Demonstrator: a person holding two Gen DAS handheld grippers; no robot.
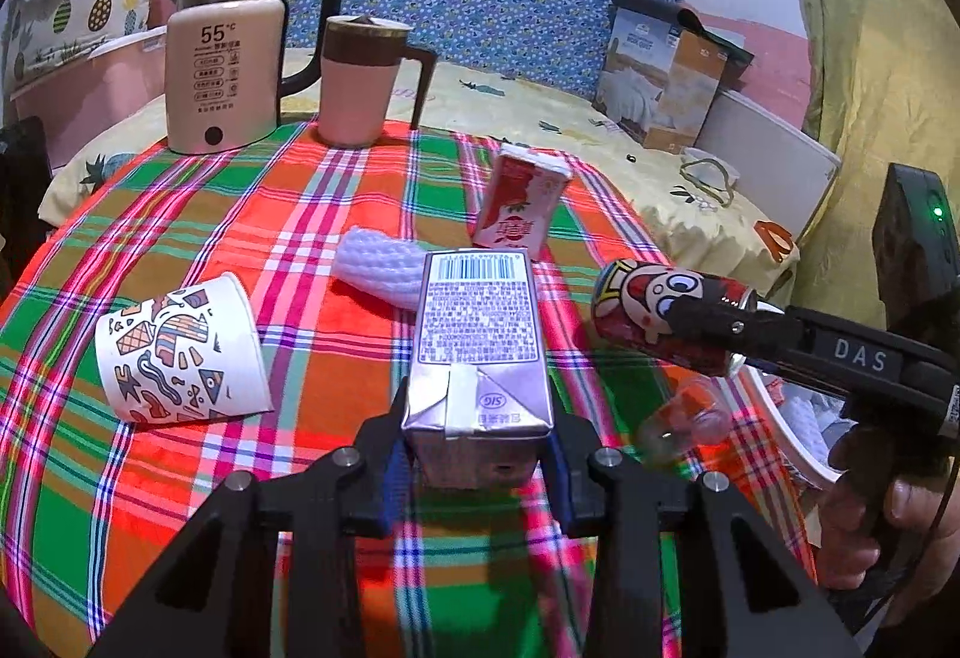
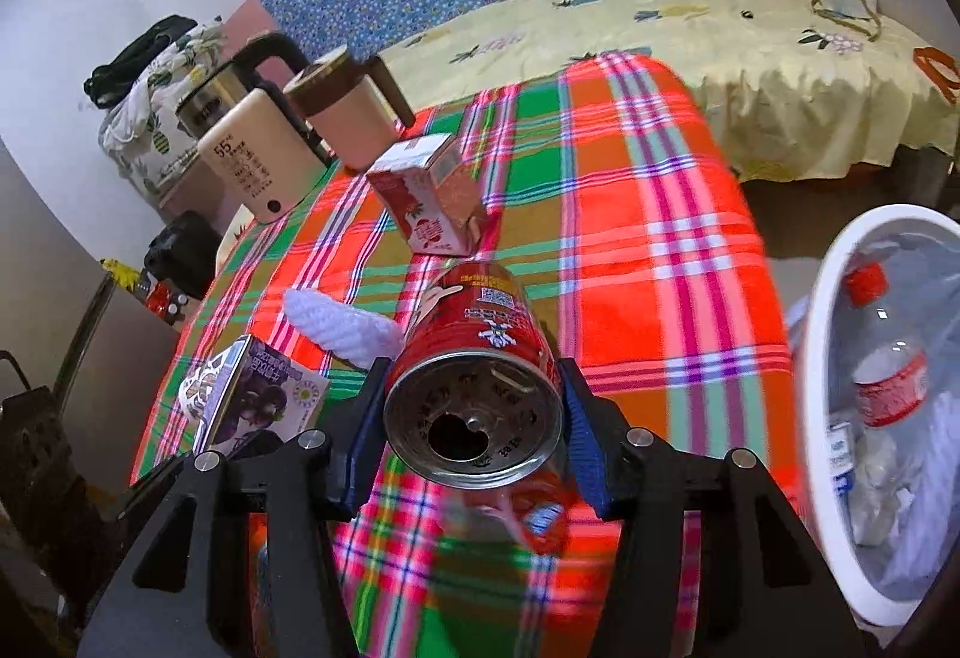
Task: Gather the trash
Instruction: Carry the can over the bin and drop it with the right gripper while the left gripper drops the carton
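Note:
My left gripper (image 1: 477, 448) is shut on a purple drink carton (image 1: 477, 346) and holds it above the plaid tablecloth (image 1: 300, 250). My right gripper (image 2: 474, 418) is shut on a red cartoon can (image 2: 474, 358), held off the table; the can also shows in the left wrist view (image 1: 648, 310). A red drink carton (image 1: 519, 205) stands mid-table. A patterned paper cup (image 1: 180, 352) lies on its side at the left. A white knitted piece (image 1: 378, 268) lies behind the purple carton. A clear plastic bottle (image 1: 684, 421) lies under the can.
A white bin (image 2: 810, 358) holding a bottle with a red cap stands off the table's right edge. A kettle (image 1: 225, 63) and a pink mug (image 1: 360, 78) stand at the far left of the table. A bed with boxes (image 1: 666, 75) lies behind.

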